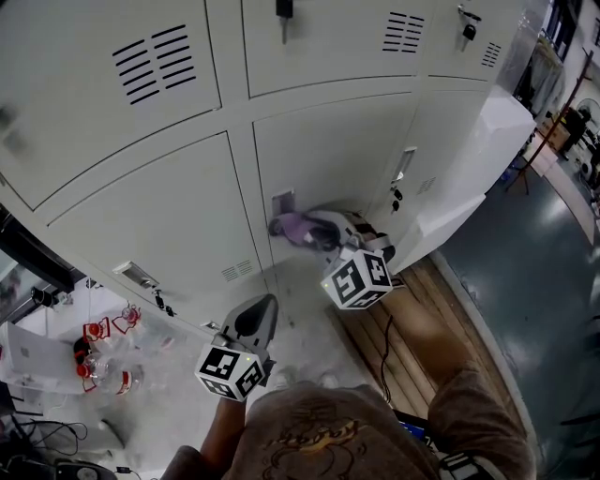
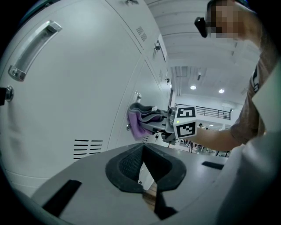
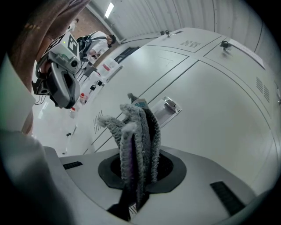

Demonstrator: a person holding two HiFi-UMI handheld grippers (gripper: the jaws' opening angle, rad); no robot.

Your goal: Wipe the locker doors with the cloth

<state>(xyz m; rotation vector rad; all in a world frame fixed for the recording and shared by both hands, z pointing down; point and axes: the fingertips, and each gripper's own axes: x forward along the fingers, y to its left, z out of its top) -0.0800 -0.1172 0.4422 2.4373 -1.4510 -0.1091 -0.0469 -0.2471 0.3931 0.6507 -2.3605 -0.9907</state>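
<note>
A bank of pale grey locker doors (image 1: 347, 150) fills the head view. A purple cloth (image 1: 292, 228) is pressed to the lower middle door, just below its recessed handle (image 1: 283, 202). My right gripper (image 1: 319, 232) is shut on that cloth, which stands up bunched between the jaws in the right gripper view (image 3: 136, 145), with the handle (image 3: 169, 105) just behind. My left gripper (image 1: 265, 305) hangs lower and to the left, off the doors, shut with nothing in it (image 2: 145, 156). It looks toward the cloth (image 2: 137, 123) and the right gripper (image 2: 153, 117).
A white slab (image 1: 487, 150) leans against the lockers at the right. Wooden boards (image 1: 422, 337) with a black cable (image 1: 384, 347) lie below. Red-capped bottles (image 1: 103, 361) and clutter sit at the lower left. Keys hang in upper locks (image 1: 283, 11).
</note>
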